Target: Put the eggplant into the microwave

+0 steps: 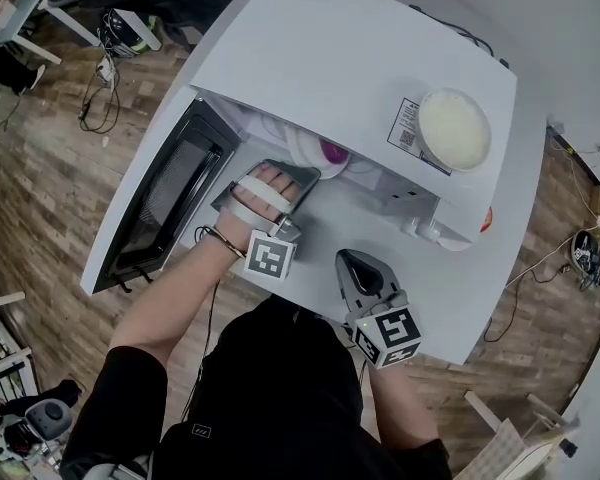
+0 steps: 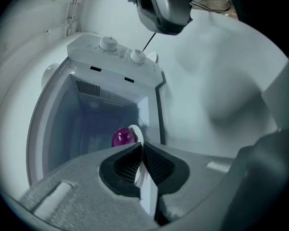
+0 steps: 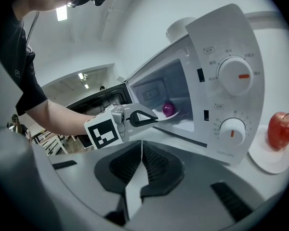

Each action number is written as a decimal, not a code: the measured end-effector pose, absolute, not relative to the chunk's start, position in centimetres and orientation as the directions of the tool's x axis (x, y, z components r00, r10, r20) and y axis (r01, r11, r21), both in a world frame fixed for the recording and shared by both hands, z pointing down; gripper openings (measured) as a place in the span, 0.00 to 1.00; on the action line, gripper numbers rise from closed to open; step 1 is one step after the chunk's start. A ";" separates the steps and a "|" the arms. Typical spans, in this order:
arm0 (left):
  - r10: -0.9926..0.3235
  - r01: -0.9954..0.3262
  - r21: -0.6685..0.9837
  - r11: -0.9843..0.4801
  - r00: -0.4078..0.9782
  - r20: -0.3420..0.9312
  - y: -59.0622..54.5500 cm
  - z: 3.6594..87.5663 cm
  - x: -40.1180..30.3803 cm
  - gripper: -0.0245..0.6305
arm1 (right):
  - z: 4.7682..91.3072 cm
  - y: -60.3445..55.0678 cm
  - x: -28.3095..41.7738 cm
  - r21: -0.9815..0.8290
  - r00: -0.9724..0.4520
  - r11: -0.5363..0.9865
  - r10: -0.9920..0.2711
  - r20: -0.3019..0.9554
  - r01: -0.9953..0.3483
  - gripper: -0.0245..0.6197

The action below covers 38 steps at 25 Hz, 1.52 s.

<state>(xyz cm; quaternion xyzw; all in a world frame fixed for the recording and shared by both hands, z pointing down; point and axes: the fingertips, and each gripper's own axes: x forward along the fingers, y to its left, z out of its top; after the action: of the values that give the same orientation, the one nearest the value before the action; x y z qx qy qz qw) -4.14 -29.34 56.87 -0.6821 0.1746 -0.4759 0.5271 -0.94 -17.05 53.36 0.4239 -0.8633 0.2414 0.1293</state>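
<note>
The white microwave [image 1: 350, 58] stands with its door [image 1: 170, 198] swung open to the left. A small purple eggplant [image 2: 121, 137] lies on a white plate [image 2: 136, 133], and both are just inside the oven's opening. My left gripper [image 2: 140, 150] is shut on the plate's near rim, holding it at the cavity's mouth. From the side, the eggplant [image 3: 168, 108] and the left gripper [image 3: 151, 118] show at the oven's threshold. My right gripper [image 3: 140, 146] is shut and empty, resting back over the table in front of the control panel [image 3: 231, 105].
A white bowl [image 1: 454, 128] sits on top of the microwave. A red apple [image 3: 281, 130] lies on a small white plate to the right of the oven. The white table [image 1: 420, 288] ends close behind my grippers, with wooden floor around it.
</note>
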 end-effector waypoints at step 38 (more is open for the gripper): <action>-0.643 0.234 -0.779 -0.581 0.454 0.616 -33.2 57.0 -3.7 0.13 | 51.7 -17.4 0.1 -0.304 -0.523 0.426 -0.700 0.486 -0.852 0.06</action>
<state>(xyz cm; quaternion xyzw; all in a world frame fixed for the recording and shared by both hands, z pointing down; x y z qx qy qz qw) -3.65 -33.15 56.97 -0.7331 0.1398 -0.5033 0.4356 0.10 -17.38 51.74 0.4666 -0.8319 0.2636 0.1441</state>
